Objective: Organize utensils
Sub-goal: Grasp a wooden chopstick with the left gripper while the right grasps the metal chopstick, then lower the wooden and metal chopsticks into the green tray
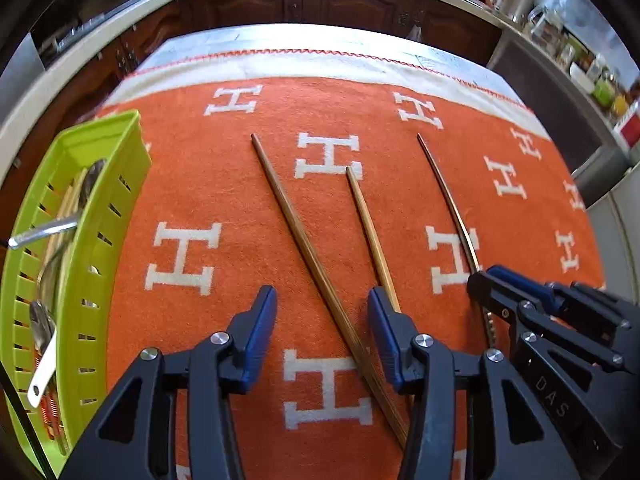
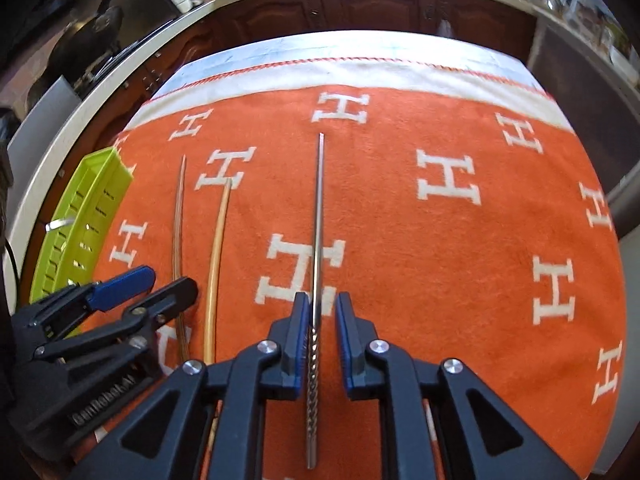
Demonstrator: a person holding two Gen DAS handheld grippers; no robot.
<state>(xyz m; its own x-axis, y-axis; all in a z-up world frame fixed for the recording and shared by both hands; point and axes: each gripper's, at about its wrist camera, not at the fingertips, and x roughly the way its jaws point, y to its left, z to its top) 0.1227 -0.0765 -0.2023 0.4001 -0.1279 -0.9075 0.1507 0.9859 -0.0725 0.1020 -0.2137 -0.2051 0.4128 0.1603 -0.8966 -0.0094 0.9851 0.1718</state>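
Observation:
Three chopsticks lie on the orange blanket. A dark wooden chopstick (image 1: 304, 240) (image 2: 179, 236) runs between the fingers of my open left gripper (image 1: 322, 308), which hovers just above it. A pale wooden chopstick (image 1: 370, 232) (image 2: 218, 252) lies beside the left gripper's right finger. A metal chopstick (image 2: 319, 216) (image 1: 452, 200) with a twisted end lies between the blue pads of my right gripper (image 2: 322, 320), which is narrowly open around it, apparently not clamping. The right gripper also shows in the left wrist view (image 1: 486, 278). A green slotted basket (image 1: 100, 216) (image 2: 86, 216) at the left holds several spoons.
The orange blanket (image 1: 224, 184) with white H letters covers the table; its white hem is at the far edge. Dark wooden cabinets (image 1: 340, 4) and a pale countertop stand behind. Jars and containers (image 1: 592, 76) crowd the counter at the right.

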